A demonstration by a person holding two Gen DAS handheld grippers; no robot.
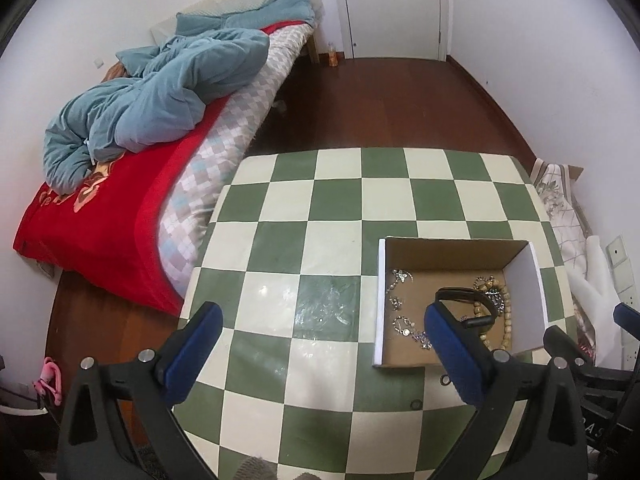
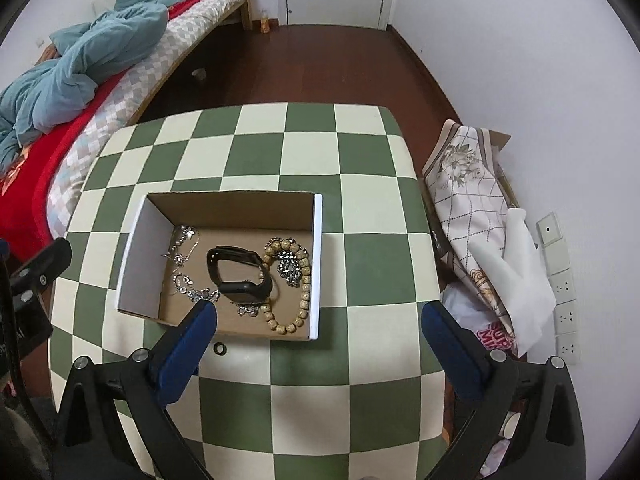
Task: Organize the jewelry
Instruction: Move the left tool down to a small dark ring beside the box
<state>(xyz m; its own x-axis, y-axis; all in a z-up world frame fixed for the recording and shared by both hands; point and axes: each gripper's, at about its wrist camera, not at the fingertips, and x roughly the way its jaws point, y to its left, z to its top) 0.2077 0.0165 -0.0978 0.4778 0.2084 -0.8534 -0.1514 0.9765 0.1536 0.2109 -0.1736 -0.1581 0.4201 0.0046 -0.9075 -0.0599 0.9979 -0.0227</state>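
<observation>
An open cardboard box [image 2: 318, 264] [image 1: 380, 300] stands on the green-and-cream checkered table [image 2: 360, 208] [image 1: 304, 208]. In it lie a black smart band [image 2: 240, 276] [image 1: 468, 308], a wooden bead bracelet [image 2: 298, 280] [image 1: 506, 320], a silver chain [image 2: 290, 270] and silver necklaces [image 2: 186, 256] [image 1: 400, 304]. Two small dark rings [image 2: 219, 348] [image 1: 445, 380] [image 1: 416, 404] lie on the table in front of the box. My left gripper [image 1: 324, 344] is open and empty, left of the box. My right gripper [image 2: 320, 340] is open and empty, just before the box.
A bed with a red blanket [image 1: 104, 216] and a blue duvet [image 1: 160, 92] stands left of the table. Patterned cloth and white foam [image 2: 480, 224] are piled at the right by the wall sockets [image 2: 564, 288]. A white door [image 1: 392, 8] is at the back.
</observation>
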